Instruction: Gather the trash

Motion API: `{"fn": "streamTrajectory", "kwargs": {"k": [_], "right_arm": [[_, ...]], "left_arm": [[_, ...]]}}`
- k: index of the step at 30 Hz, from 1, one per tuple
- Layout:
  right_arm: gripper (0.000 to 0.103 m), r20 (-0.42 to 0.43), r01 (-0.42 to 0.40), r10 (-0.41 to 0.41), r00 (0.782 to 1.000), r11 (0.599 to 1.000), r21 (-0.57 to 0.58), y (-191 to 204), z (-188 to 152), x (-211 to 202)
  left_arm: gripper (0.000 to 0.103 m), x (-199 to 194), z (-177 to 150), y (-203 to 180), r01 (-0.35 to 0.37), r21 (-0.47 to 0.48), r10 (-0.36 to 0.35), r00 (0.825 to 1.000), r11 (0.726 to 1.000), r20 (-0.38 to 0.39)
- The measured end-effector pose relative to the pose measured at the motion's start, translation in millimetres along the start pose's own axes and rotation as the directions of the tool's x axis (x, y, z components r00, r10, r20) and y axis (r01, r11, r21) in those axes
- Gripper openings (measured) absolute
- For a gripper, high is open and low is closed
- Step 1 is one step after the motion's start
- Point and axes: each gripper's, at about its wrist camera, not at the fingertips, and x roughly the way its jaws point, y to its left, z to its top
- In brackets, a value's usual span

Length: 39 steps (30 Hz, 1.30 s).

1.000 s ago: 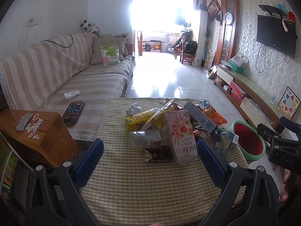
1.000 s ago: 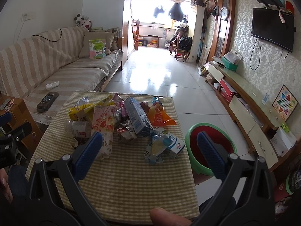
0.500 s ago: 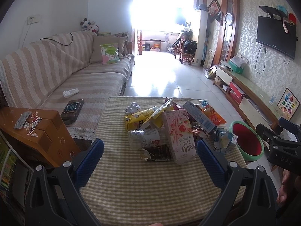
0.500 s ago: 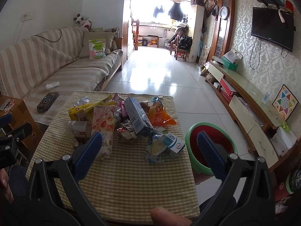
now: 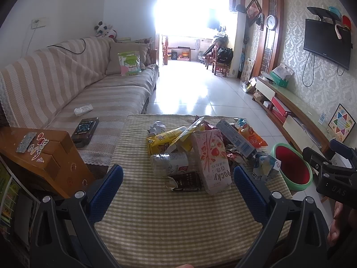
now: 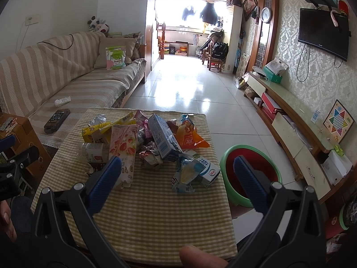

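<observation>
The long pink cardboard snack box (image 5: 213,160) lies flat, pointing toward 12 o'clock; both hand-held grippers, left (image 5: 178,186) and right (image 6: 177,178), gape wide, holding nothing.

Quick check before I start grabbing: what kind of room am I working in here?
Most likely a home living room. A striped sofa runs along one wall, a wall-mounted TV hangs over a long low cabinet opposite, and the trash pile sits on a cloth-covered coffee table between them.
</observation>
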Motion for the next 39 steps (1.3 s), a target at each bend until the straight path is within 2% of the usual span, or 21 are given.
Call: {"fn": "streamTrajectory", "kwargs": {"k": [32,39], "right_arm": [[0.1,-0.009,-0.004,0.004,1.0,1.0,0.001,0.6,-3.1,2.7],[0.1,-0.031,-0.011,0.011,0.999,1.0,0.006,-4.0,-9.9,13.7]], "left_arm": [[0.095,1.0,0.0,-1.0,0.005,0.001,-0.005,1.0,1.0,-0.006],[0.095,13.1,-8.6,-0.3,0.006,-0.004,-0.006,0.999,1.0,-0.037]]}}
